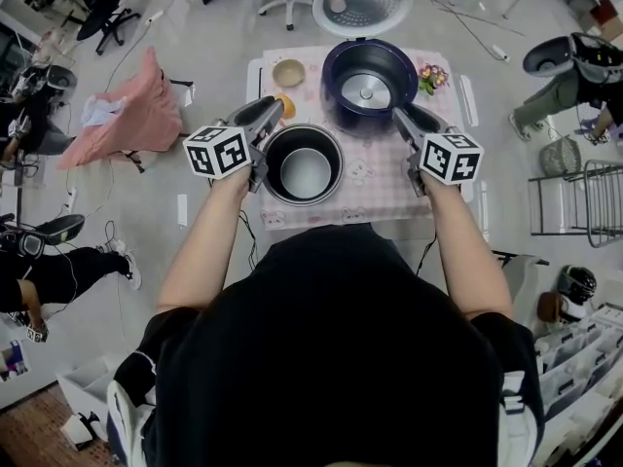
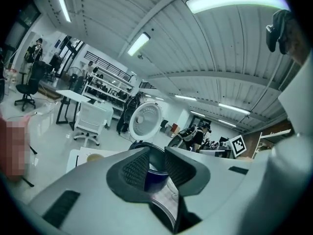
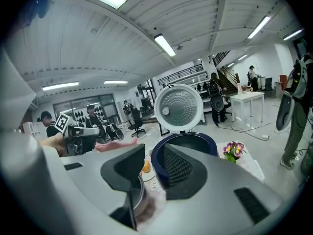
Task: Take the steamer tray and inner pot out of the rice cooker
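Note:
The silver inner pot (image 1: 304, 163) stands empty on the pink checked tablecloth (image 1: 389, 178), just in front of the dark blue rice cooker (image 1: 370, 78). The cooker's round lid (image 1: 362, 0) is up, and its well shows a bare metal plate. My left gripper (image 1: 275, 108) hovers over the pot's far left rim, jaws apart with nothing between the pads. In the left gripper view the pot (image 2: 166, 202) lies below the gripper (image 2: 155, 153). My right gripper (image 1: 399, 115) hangs at the cooker's front right, apart from the pot, its jaws (image 3: 154, 155) open towards the cooker (image 3: 188, 143).
A beige bowl (image 1: 288, 72) and an orange (image 1: 285, 105) sit at the table's back left, and flowers (image 1: 431, 76) at its back right. Pink cloth (image 1: 136, 115) is draped left of the table. People stand or sit at both sides, and a wire rack (image 1: 584, 202) is at right.

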A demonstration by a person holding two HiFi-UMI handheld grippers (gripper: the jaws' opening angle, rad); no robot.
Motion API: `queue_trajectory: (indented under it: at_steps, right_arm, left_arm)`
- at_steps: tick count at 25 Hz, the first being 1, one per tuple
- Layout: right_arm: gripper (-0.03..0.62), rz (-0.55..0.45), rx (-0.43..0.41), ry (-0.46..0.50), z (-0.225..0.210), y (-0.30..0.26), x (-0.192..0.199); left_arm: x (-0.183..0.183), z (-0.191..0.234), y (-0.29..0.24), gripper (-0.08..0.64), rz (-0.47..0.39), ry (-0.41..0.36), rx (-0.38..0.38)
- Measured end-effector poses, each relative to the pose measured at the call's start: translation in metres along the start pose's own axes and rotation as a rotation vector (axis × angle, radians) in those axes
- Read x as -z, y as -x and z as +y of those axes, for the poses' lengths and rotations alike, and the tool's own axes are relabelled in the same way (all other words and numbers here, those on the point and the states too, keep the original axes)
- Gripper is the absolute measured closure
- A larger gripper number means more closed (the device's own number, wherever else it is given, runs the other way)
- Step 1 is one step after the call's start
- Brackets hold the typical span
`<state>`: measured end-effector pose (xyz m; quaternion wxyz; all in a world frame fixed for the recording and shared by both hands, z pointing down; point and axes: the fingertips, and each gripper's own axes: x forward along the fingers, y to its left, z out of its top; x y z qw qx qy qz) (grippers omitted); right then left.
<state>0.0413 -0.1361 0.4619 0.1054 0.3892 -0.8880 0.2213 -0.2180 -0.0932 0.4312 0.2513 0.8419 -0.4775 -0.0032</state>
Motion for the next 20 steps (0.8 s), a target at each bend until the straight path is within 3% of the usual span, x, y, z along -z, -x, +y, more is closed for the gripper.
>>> queue_trajectory:
  at_steps: [20]
  right_arm:
    - [0.469,-0.025,0.036,-0.011,-0.015,0.008,0.001]
  left_arm:
    - [0.023,-0.015,-0.018,0.449,0.094,-0.066,0.042]
